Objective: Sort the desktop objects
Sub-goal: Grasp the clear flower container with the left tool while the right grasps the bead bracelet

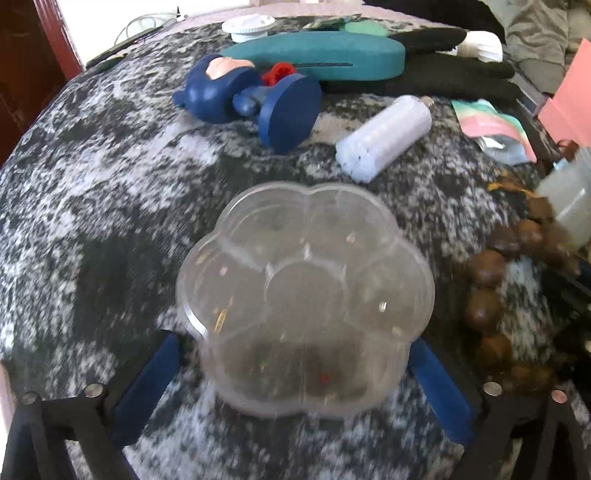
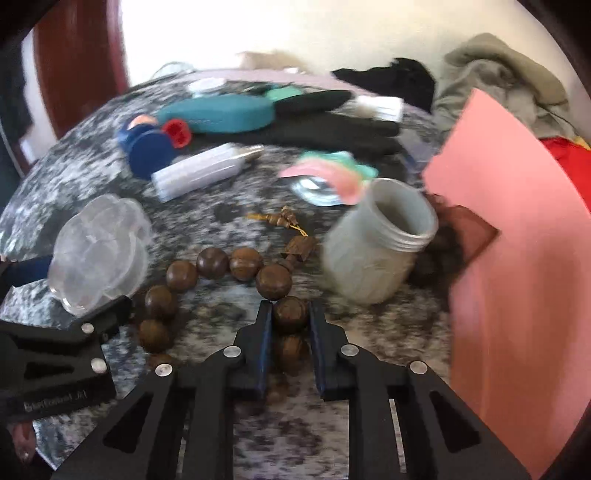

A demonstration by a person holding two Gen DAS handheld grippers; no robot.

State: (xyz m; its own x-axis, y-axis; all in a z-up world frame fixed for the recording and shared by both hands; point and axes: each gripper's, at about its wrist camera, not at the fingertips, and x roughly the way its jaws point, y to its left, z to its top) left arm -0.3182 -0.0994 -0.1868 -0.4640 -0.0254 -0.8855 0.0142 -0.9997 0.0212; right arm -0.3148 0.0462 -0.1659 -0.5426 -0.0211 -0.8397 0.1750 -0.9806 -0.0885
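The left gripper [image 1: 303,354] has its jaws spread wide around a clear, flower-shaped box [image 1: 304,295], one pad on each flank; the thin lobed plastic could slip or flex if the squeeze is uneven. The right gripper [image 2: 290,325] pinches one brown bead of the bracelet [image 2: 212,264], whose other beads trail ahead and left of the jaws; the loop could snag or swing into the tilted jar [image 2: 380,243] (just ahead, to the right).

Pale wall [image 2: 295,29], mottled tabletop [image 1: 92,184]
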